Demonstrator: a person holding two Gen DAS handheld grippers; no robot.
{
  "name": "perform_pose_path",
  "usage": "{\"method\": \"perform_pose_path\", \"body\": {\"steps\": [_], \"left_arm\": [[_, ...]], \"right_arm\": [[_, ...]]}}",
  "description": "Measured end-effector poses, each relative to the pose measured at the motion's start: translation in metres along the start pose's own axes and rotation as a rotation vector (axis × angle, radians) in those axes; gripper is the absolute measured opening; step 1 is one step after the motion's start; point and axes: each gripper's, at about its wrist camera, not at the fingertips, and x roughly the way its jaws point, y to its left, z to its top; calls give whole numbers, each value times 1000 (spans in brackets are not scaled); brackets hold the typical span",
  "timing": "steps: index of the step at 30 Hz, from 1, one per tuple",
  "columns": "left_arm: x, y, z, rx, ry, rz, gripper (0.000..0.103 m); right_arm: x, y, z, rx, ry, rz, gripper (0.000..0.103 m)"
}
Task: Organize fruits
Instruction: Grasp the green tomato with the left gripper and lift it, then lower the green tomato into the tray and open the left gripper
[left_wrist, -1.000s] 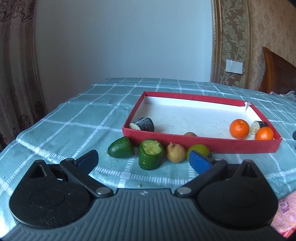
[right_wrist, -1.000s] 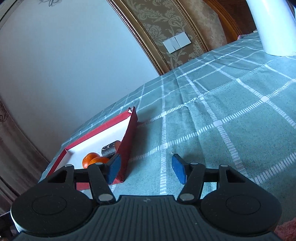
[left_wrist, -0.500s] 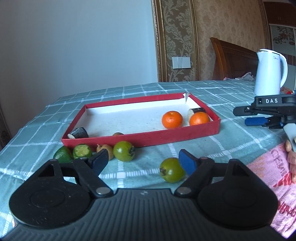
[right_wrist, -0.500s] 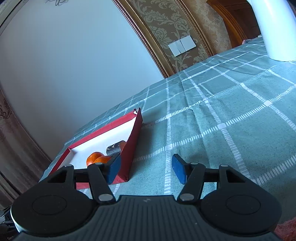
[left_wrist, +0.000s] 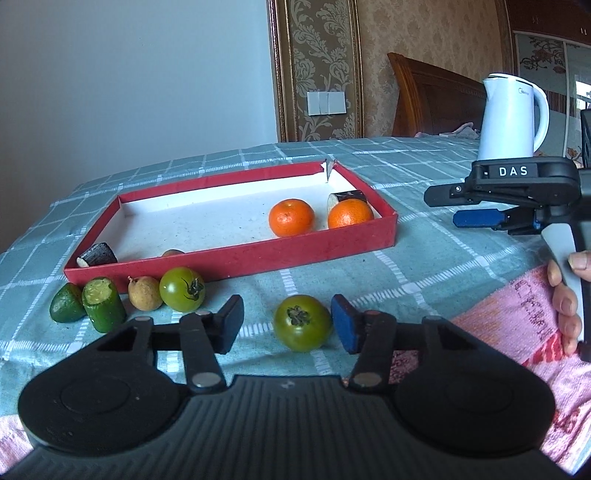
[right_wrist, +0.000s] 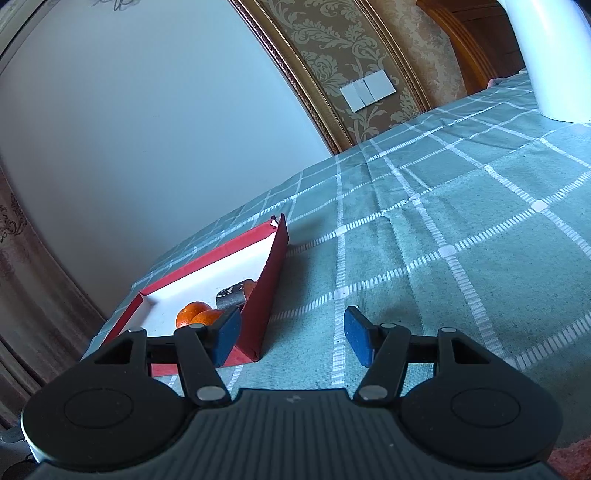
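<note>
A red tray (left_wrist: 314, 247) holds two oranges (left_wrist: 291, 217), two dark eggplant pieces (left_wrist: 98, 254) and a small brown fruit. In front of the tray lie a green tomato (left_wrist: 183, 289), a brown longan (left_wrist: 144, 293), a cut cucumber piece (left_wrist: 103, 304) and a green wedge (left_wrist: 66, 307). My left gripper (left_wrist: 288, 328) is open, with a second green tomato (left_wrist: 302, 322) between its fingers, nearer the right one. My right gripper (right_wrist: 291, 338) is open and empty beside the tray's right corner (right_wrist: 269, 280); it also shows in the left wrist view (left_wrist: 476, 218).
A white kettle (left_wrist: 511, 114) stands at the back right of the green checked tablecloth (left_wrist: 424, 266). A pink towel (left_wrist: 517, 325) lies at the front right edge. A wooden headboard (left_wrist: 432, 99) and wall are behind.
My left gripper has swung right from the fruit row by the tray and moved in on the lone green tomato, which now sits between its fingers. The right gripper has barely moved.
</note>
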Motion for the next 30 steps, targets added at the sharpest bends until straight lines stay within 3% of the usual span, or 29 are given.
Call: {"method": "perform_pose_path", "body": {"steps": [4,10,22,30], "left_arm": [[1,-9,-1,27,10,-21,33],[1,-9,-2,21,11,-11,32],[1,19,31,-30,-40,115,31],[28,50,63,-123,-17,219,31]], "right_arm": [[0,0,0,5,-2,-1,63],[0,0,0,6,-8,0,66],[-1,0,0,4,-9,-2,66],[6,5,0,-31,39,-41,66]]}}
